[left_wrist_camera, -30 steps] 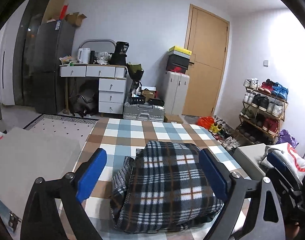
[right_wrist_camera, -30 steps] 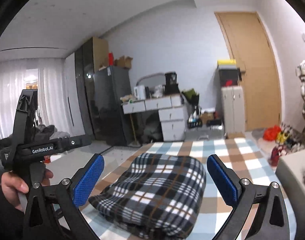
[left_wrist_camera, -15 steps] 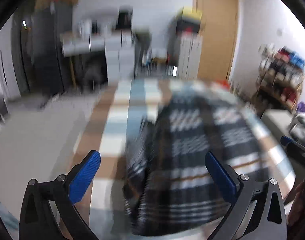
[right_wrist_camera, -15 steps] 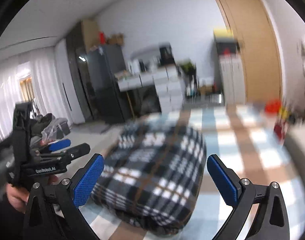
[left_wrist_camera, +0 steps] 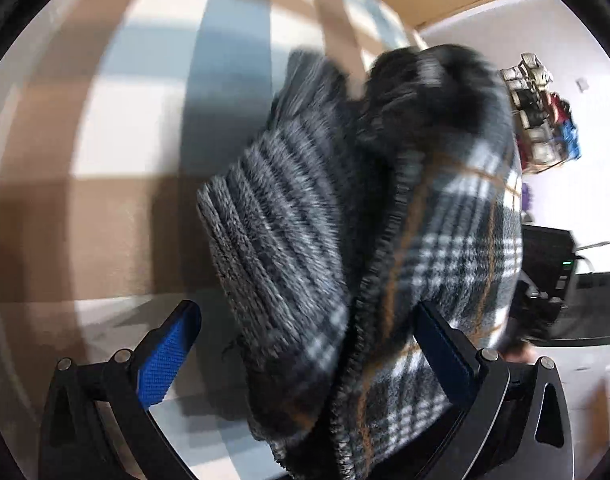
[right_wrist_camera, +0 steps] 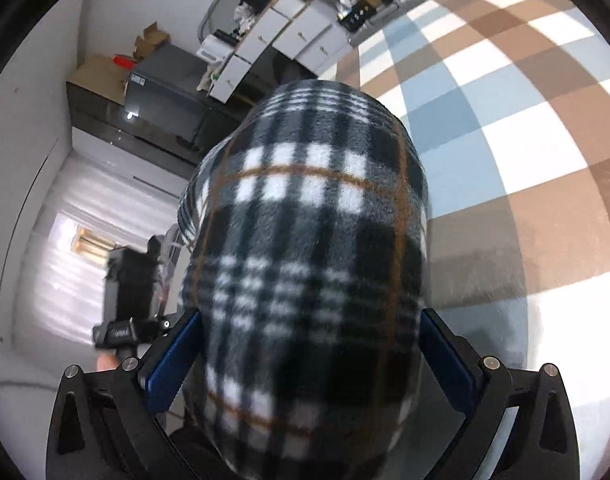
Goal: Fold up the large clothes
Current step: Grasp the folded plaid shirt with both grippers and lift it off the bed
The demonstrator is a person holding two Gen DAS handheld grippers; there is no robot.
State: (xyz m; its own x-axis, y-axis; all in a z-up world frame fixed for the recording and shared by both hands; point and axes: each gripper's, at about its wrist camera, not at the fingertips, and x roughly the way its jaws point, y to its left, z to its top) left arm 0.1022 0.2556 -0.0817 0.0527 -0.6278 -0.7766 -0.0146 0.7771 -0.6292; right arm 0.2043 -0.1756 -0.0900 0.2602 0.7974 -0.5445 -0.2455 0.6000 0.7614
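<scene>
— If you count what's on show, how many of each?

— One garment, two claws, and two blue pads (left_wrist_camera: 165, 356) on each claw. One checked cloth (left_wrist_camera: 117, 120) lies under it all, in brown, pale blue and white squares.

— What does the garment look like?

— It's a thick plaid fleece (right_wrist_camera: 305, 200), black and white with thin orange-brown lines. It's bunched into a fat, rounded bundle. From the left wrist view the plaid fleece (left_wrist_camera: 445, 240) shows a fuzzy grey striped inner side on the left, a ribbed dark edge down the middle and the plaid face on the right.

— Where is it?

— On the checked cloth (right_wrist_camera: 525, 140), right in front of both cameras and reaching in between each pair of fingers.

— How does the left gripper (left_wrist_camera: 307, 310) stand?

— Spread as wide as it goes; its jaws have just been opening. The bundle sits between them, up against the right-hand pad, with a clear gap to the left-hand one.

— And the right gripper (right_wrist_camera: 311, 318)?

— Also spread wide. The bundle fills the whole gap there and the fabric reaches both pads, though nothing looks squeezed.

— Anything else in sight?

— A shoe rack (left_wrist_camera: 545, 120) against the wall in the left view. A white desk with drawers (right_wrist_camera: 289, 28) and a dark fridge (right_wrist_camera: 165, 92) are in the right.
</scene>
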